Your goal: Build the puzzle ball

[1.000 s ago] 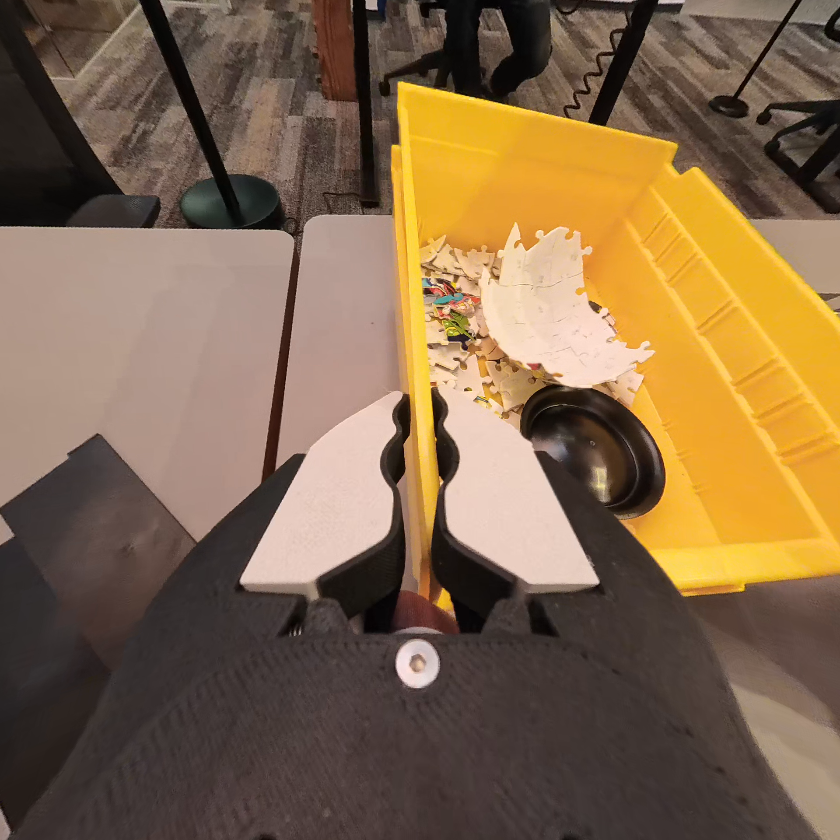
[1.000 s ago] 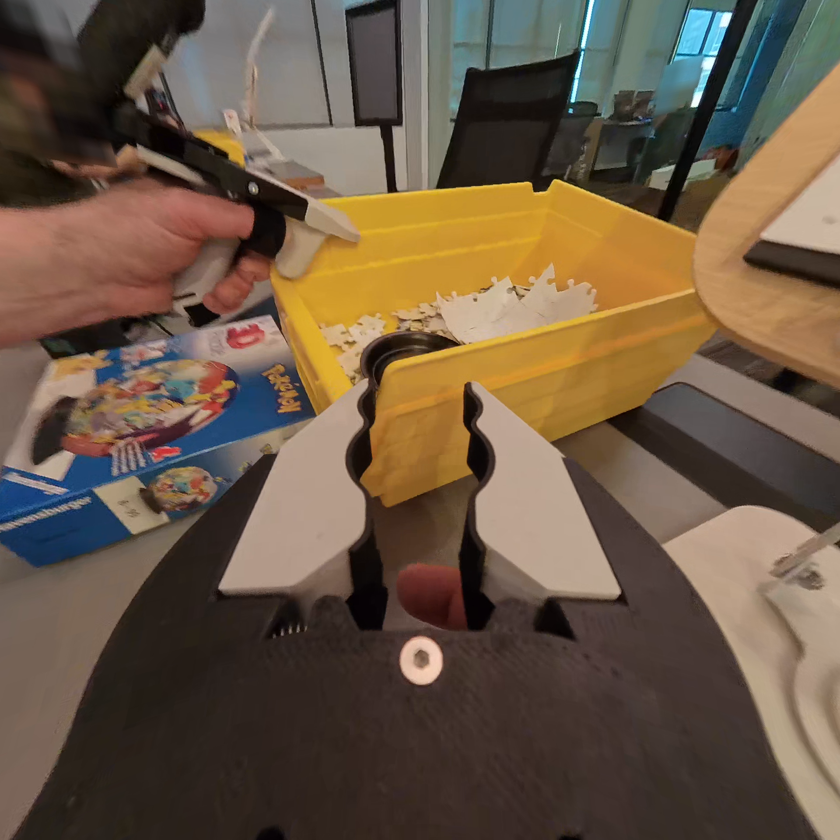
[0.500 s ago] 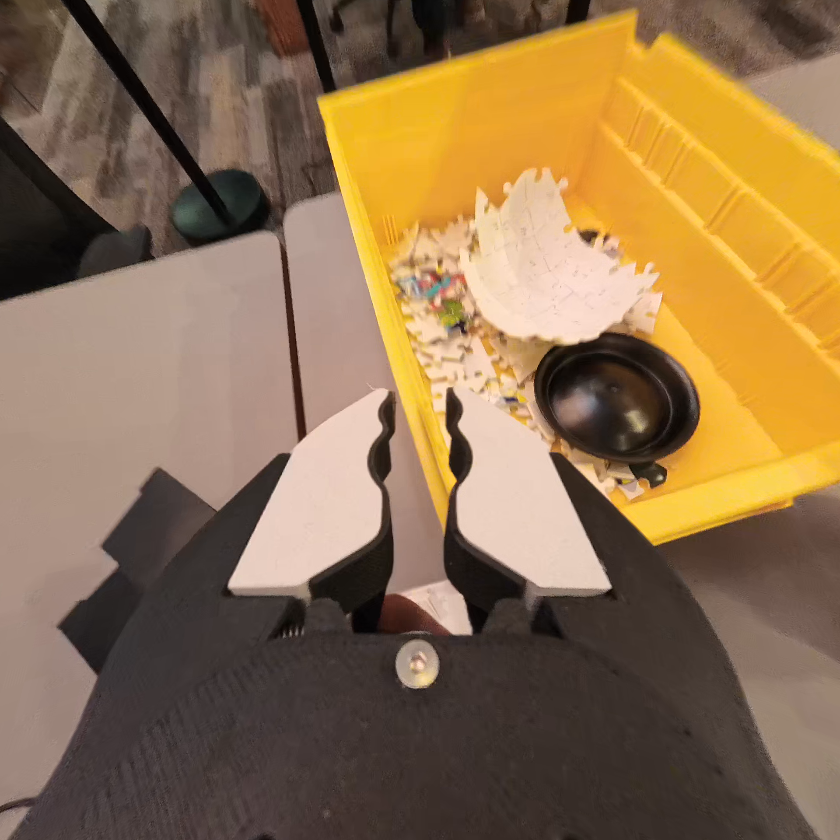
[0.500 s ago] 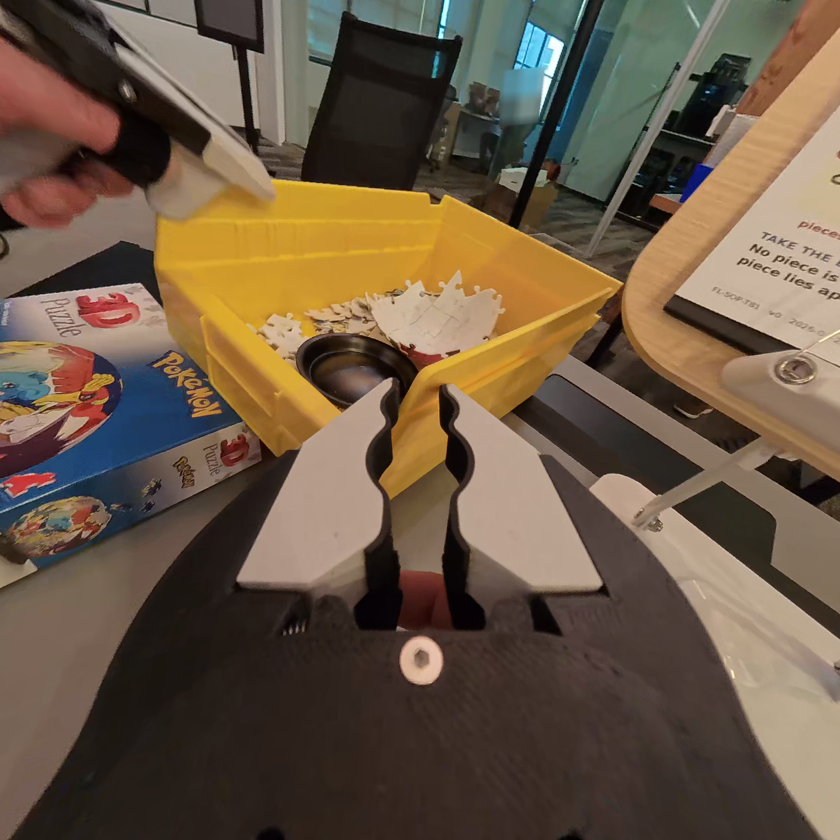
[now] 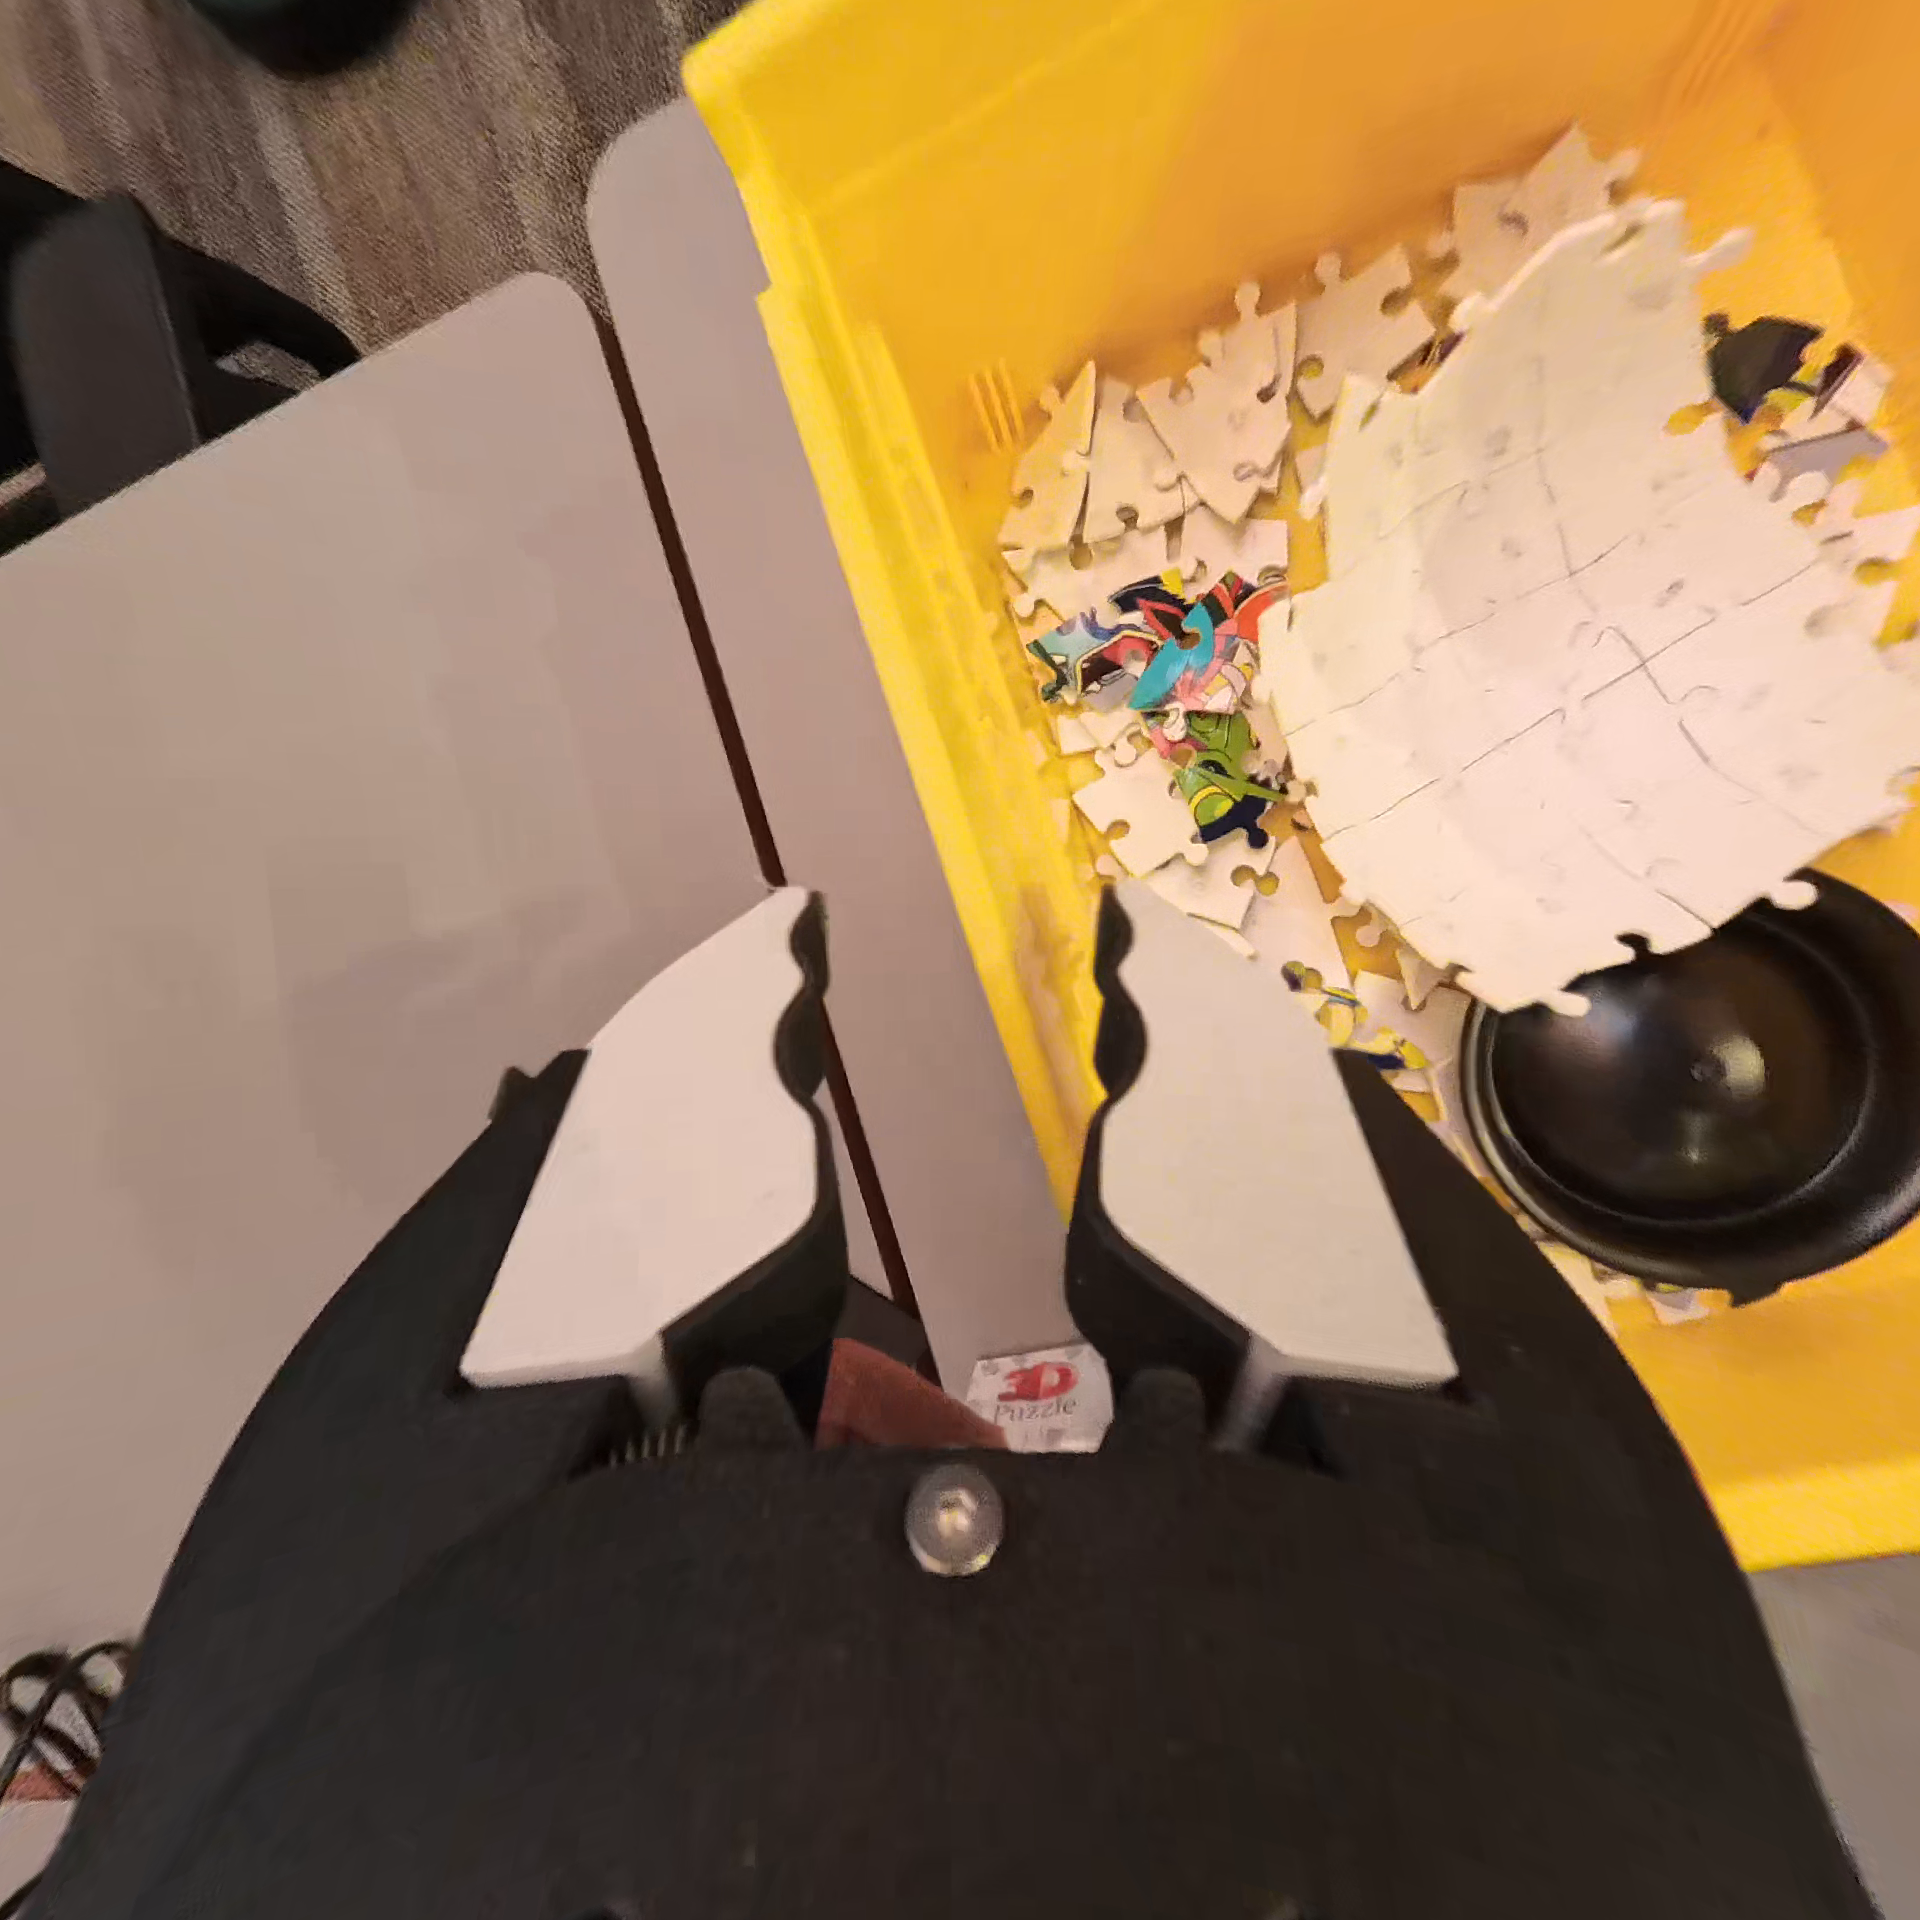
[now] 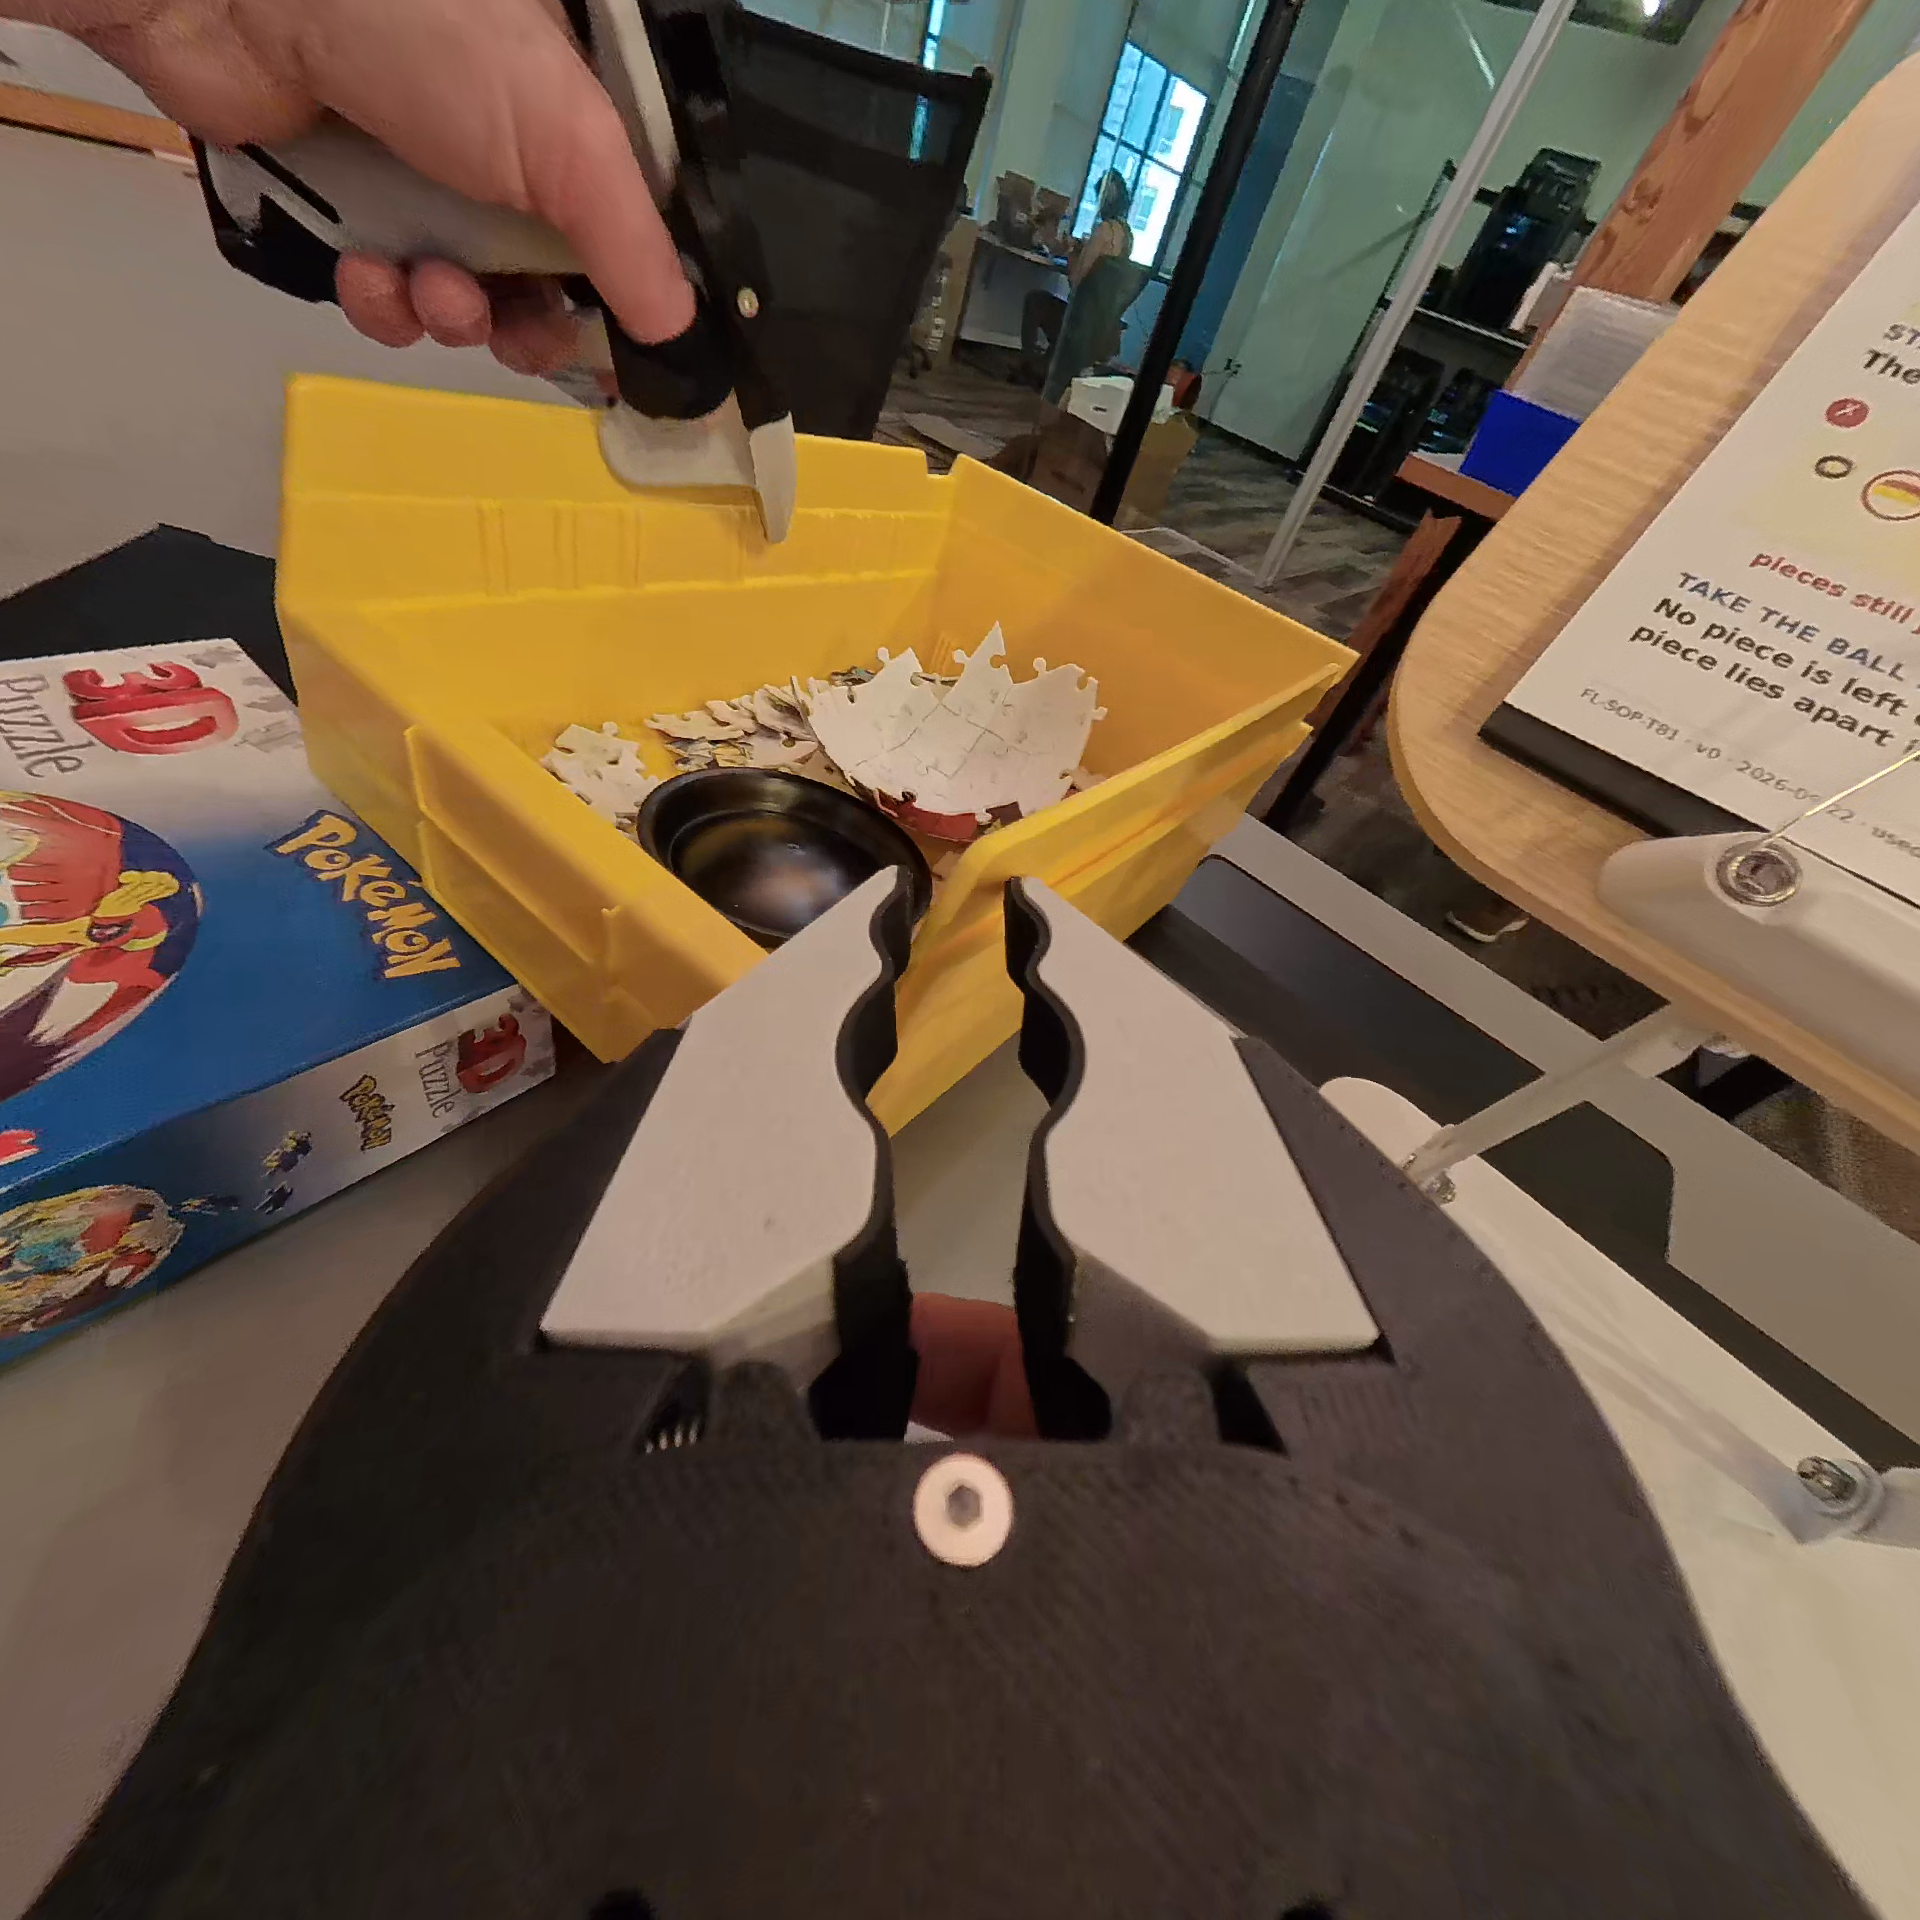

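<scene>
A yellow bin (image 5: 935,312) holds a curved, partly joined white puzzle shell (image 5: 1558,675), loose pieces (image 5: 1143,468), a few colour-side-up pieces (image 5: 1184,665) and a black round stand (image 5: 1714,1101). My left gripper (image 5: 956,914) is open and empty, its fingers astride and above the bin's left wall. In the right wrist view a hand holds it (image 6: 769,488) over the bin's (image 6: 623,623) far left side. My right gripper (image 6: 954,891) is empty with a narrow gap, just outside the bin's near corner, facing the stand (image 6: 769,852) and shell (image 6: 945,727).
The blue puzzle box (image 6: 208,935) lies left of the bin on the grey table (image 5: 312,727). A wooden board with a printed sheet (image 6: 1766,623) stands at the right over a white base (image 6: 1662,1558). A black mat (image 6: 1403,1039) lies right of the bin. Left tips to right tips: about 25 cm.
My left gripper has opened wider and tipped down over the bin's left wall, closer to the pieces. My right gripper has come closer to the bin's near corner.
</scene>
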A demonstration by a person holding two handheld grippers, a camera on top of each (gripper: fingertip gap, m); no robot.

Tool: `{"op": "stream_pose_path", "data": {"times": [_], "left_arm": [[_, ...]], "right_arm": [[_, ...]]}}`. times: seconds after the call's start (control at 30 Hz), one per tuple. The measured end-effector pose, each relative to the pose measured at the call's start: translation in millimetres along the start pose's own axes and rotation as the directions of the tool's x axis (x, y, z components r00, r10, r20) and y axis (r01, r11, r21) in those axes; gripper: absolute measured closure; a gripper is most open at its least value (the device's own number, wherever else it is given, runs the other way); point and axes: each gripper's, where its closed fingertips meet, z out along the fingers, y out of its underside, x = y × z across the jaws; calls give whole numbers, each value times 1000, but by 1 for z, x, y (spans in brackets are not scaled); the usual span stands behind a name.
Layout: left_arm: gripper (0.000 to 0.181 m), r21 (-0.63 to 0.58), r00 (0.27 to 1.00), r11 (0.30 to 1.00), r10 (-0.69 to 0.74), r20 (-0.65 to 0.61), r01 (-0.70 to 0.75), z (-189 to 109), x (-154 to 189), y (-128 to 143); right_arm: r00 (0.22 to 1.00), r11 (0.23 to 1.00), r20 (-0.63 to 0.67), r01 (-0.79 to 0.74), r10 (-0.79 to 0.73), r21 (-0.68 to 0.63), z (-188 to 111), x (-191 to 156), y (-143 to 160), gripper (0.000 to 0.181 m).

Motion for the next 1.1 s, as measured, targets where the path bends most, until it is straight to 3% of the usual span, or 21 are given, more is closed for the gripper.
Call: {"op": "stream_pose_path", "data": {"times": [0.07,0.13,0.27,0.73,0.87,0.93,1.1], "left_arm": [[163,-23,999,1000,12,-31,-12,10,11,1],[171,-1,1000,1000,-19,-11,19,11,10,-5],[173,28,996,998,-52,-68,54,9,12,-7],[174,187,1000,982,4,15,-7,-42,7,-40],[174,181,1000,983,-3,22,-1,-43,9,-36],[174,195,998,981,-16,53,5,-42,6,-34],[174,175,999,984,-37,14,34,-33,14,-27]], "right_arm": [[1000,1000,-6,11,-11,2,1,-2,-1,166],[1000,1000,-11,14,-14,2,3,-2,-1,167],[999,999,-21,31,-30,15,2,-2,-4,168],[998,997,-16,68,-67,44,-5,7,-30,167],[999,998,-6,52,-52,41,-6,6,-33,168],[998,998,16,55,-54,-23,-2,7,-21,169],[999,999,7,43,-43,13,-5,14,-31,170]]}}
